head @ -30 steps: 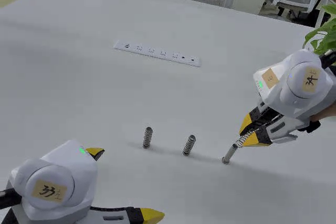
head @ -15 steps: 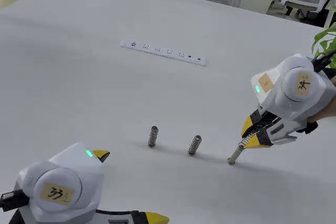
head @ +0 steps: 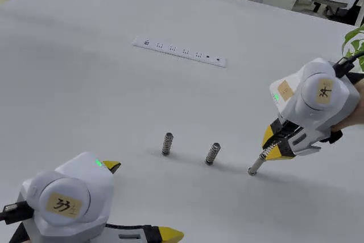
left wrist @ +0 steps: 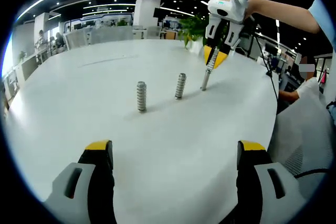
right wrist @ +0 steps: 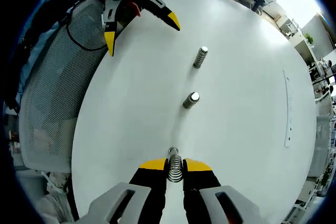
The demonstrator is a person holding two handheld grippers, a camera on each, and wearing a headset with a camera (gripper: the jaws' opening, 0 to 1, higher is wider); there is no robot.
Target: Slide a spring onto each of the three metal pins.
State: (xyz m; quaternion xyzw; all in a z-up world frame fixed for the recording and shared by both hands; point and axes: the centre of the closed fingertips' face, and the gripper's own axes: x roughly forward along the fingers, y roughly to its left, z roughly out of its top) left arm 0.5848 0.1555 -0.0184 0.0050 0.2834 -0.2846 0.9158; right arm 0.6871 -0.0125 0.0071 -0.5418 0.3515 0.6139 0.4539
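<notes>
Alignment decides this step: the white-and-yellow right gripper point(head: 272, 147), pinching a small coiled steel spring point(head: 264, 153) at the tip of the bare metal pin point(head: 254, 167) on the right, should match the pin's axis, then slide down gently. The left gripper point(head: 141, 200) hangs near-left, jaws wide.

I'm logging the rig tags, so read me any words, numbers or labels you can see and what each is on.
"33": handwritten on the tan sticker on the left gripper.
Perhaps "34", turned sideways, uncertain: top sticker on the right gripper.
Side sticker on that gripper: unreadable.
Power strip: markings too small to read.
</notes>
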